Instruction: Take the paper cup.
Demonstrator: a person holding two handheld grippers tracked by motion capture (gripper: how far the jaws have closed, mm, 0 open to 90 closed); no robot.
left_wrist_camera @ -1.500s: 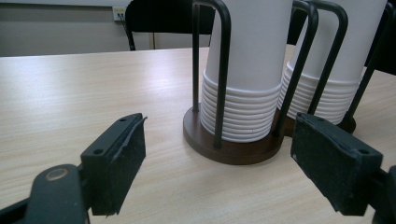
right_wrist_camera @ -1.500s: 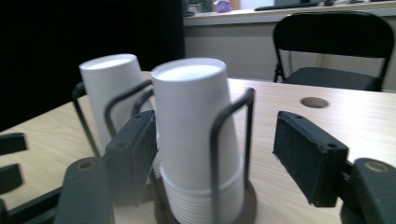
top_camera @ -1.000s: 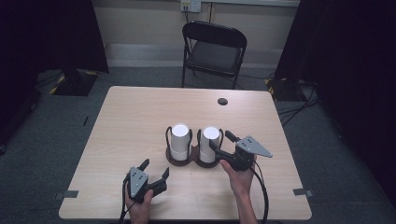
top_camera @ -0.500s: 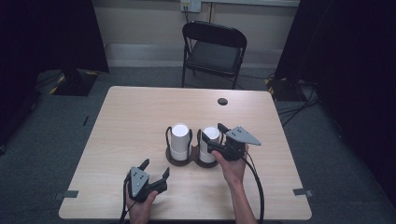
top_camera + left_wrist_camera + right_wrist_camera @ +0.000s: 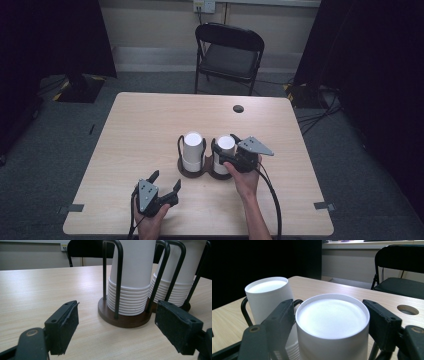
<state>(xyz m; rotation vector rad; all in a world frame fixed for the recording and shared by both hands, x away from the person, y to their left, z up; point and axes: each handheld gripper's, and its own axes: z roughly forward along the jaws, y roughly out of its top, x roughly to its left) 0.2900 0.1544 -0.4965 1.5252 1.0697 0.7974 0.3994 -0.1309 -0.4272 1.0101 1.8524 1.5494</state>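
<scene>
Two stacks of upside-down white paper cups stand in a dark wire holder (image 5: 194,173) on brown round bases near the table's middle. The left stack (image 5: 192,148) is free. My right gripper (image 5: 225,145) is open, one jaw on each side of the top cup of the right stack (image 5: 225,141). In the right gripper view that cup (image 5: 332,322) sits between the pads (image 5: 280,320) with little or no gap. My left gripper (image 5: 166,178) rests open near the front edge. It points at the holder's base (image 5: 122,320) and the left stack (image 5: 132,277), with nothing between its jaws.
The wooden table (image 5: 145,125) has a round cable hole (image 5: 238,108) at the back right. A black folding chair (image 5: 230,55) stands behind the far edge. The right gripper's cable (image 5: 272,195) trails over the table's front right.
My right gripper has moved left onto the right stack, and its jaws now flank the top cup. The left gripper has barely moved.
</scene>
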